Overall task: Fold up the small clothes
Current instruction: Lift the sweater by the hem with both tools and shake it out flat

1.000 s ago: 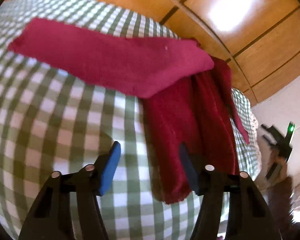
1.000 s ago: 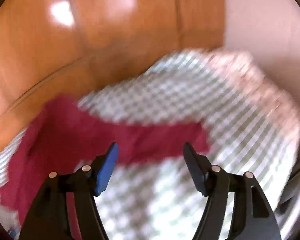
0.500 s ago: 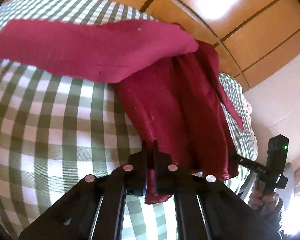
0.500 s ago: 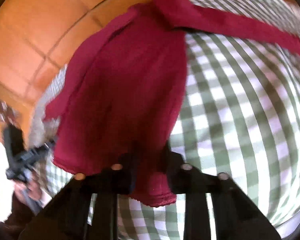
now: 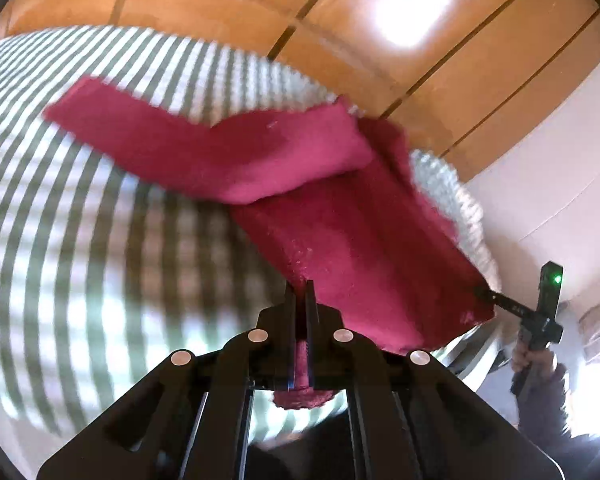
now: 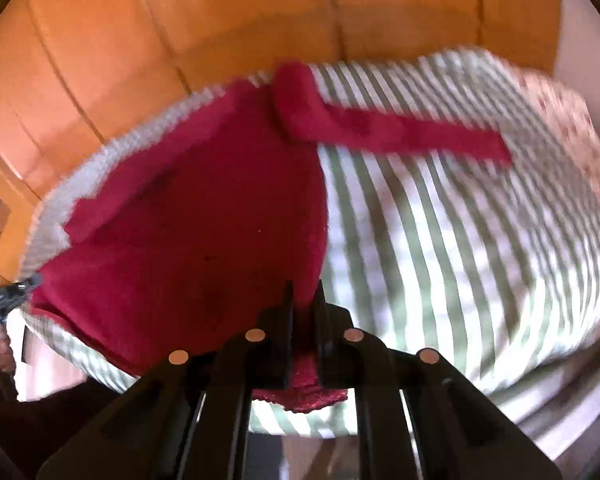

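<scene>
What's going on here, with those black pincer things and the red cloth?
A person is folding a small dark red garment on a green-and-white checked cloth, using a handheld gripper in each hand. The left gripper and the right gripper are each shut on a near corner of the garment's bottom edge, lifting it off the cloth. One long sleeve lies stretched out sideways at the far end. The pictures are blurred, so the hands look to be in motion.
</scene>
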`<state>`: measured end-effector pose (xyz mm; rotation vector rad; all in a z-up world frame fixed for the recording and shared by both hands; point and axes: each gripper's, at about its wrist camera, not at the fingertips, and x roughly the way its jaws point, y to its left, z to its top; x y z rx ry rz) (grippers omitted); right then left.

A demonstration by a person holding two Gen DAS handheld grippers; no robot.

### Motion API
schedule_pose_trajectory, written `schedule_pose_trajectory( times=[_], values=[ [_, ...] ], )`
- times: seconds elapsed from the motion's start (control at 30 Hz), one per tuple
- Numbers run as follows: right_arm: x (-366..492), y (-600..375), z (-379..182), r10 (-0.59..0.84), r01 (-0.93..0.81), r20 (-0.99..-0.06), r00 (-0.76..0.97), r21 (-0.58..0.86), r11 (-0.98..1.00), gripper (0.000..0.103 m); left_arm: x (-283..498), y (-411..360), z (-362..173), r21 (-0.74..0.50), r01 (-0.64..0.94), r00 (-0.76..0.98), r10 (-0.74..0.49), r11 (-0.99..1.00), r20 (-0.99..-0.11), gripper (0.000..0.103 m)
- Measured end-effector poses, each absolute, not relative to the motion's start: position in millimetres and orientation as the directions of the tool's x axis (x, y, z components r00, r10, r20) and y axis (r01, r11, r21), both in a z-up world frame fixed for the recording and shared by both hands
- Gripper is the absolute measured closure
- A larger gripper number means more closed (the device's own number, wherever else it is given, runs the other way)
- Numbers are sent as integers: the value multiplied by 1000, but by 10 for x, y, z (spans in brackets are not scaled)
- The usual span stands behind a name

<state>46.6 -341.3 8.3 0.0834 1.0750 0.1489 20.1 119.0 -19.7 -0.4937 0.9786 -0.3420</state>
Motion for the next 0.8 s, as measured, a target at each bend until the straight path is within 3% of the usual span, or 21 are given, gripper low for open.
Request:
schedule_pose_trajectory(
  times=[0.1,0.13,0.17,0.2,0.23,0.27,0.4,0.53,0.73,0.8],
  values=[
    [430,-3497,-258,90,-22,-905,416,89,996,95,120,1187,-458,-521,3,479,-459,854,-749,100],
    [435,-3494,-295,82,-5,-904,421,88,996,93,106,1237,-520,-521,-29,473,-448,853,-759,100],
    [417,-3534,-276,85,6,-898,433,97,995,83,99,1315,-539,-519,-65,481,-429,853,-765,95],
    [418,-3531,-223,78,21,-886,458,98,995,66,94,1399,-523,-516,-89,498,-411,852,-764,69],
    [414,-3513,-141,69,27,-867,494,95,995,57,93,1504,-487,-509,-121,527,-380,852,-761,33],
    [433,-3476,-63,65,28,-851,521,93,995,50,86,1662,-429,-494,-175,582,-315,852,-750,26],
    [478,-3162,181,152,-47,-795,588,154,987,39,220,2139,-254,-410,-291,649,-137,864,-748,26],
    [509,-2679,130,280,-168,-795,539,225,960,34,604,2614,-148,-317,-381,666,21,868,-746,26],
    [549,-1968,-154,384,-273,-827,410,291,917,33,1340,2997,-245,-192,-403,619,112,895,-777,26],
    [619,-1848,-211,387,-282,-832,397,291,914,30,1578,3058,-331,-184,-383,598,91,905,-796,25]
  ],
)
